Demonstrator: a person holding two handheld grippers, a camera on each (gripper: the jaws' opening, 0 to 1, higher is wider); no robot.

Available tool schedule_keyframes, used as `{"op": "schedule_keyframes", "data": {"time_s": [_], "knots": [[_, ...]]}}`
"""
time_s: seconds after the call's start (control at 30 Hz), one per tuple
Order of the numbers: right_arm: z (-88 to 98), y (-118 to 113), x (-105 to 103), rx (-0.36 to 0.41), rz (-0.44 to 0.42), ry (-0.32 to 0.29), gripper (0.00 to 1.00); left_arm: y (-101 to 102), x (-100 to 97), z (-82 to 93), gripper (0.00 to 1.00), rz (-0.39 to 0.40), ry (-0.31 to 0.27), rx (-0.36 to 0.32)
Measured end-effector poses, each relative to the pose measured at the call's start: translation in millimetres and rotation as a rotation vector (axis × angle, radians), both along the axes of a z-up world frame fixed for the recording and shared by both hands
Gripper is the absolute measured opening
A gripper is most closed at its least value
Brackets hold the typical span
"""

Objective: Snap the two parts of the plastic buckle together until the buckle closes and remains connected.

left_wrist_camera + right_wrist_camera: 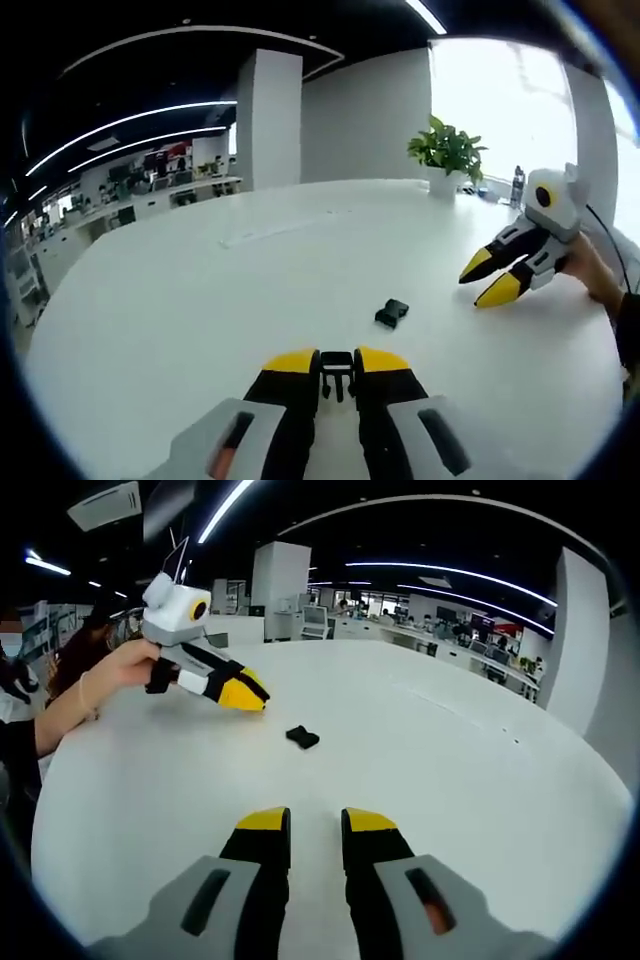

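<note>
1. Left claw point(337, 362): pinching one buckle half point(337, 374) between its yellow tips, held just above the tabletop point(200, 300). The half's pronged end seems to point forward, away from the claw.
2. Other buckle half point(392, 312) lies loose on the tabletop, ahead of the left claw and slightly to its right, near but apart.
3. Right claw point(314, 825): jaws spread a little, nothing between them. In the right gripper view the loose half point(302, 737) sits straight ahead of it, clear of the tips.
4. In the left gripper view the right claw point(490, 278) is off to the right of the loose half, tips aimed toward it. Both claws look about equally near; the empty right one is free to take it.
5. Loose half's long axis: slanted across both views; which end is the socket is too small to tell.
6. Judgement: next move is the right claw picking up the loose half, then lining up the socket with the prongs.
</note>
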State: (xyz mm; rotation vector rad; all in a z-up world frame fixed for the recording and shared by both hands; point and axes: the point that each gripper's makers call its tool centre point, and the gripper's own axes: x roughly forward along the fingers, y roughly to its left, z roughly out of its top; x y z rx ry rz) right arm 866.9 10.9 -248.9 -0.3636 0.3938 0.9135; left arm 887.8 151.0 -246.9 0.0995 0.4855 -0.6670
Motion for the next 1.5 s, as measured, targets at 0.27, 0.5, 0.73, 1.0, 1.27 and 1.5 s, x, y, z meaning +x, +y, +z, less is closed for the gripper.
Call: {"op": "schedule_keyframes", "data": {"time_s": [0.27,0.5,0.73,1.0,1.27,1.5], "knots": [[1.9,0,1,0.006,-0.004,-0.006,0.2,-20,-18.9,-0.9,0.13,-0.143,0.016,0.014],[2.9,-1,1,0.006,-0.004,-0.009,0.2,-25,-32.6,-10.6,0.13,-0.227,0.038,0.064],[3.5,1,0,0.01,0.0,-0.006,0.2,-26,-39.8,-10.6,0.14,-0.273,0.038,0.055],[3.5,1,1,0.008,0.001,-0.007,0.2,-16,-35.7,-4.8,0.16,-0.214,0.033,0.036],[3.2,1,1,0.007,0.0,-0.006,0.2,5,-24.3,-4.4,0.16,-0.12,0.032,0.069],[3.2,1,0,0.007,0.002,-0.005,0.2,11,-23.5,-9.2,0.16,-0.117,0.041,0.11]]}}
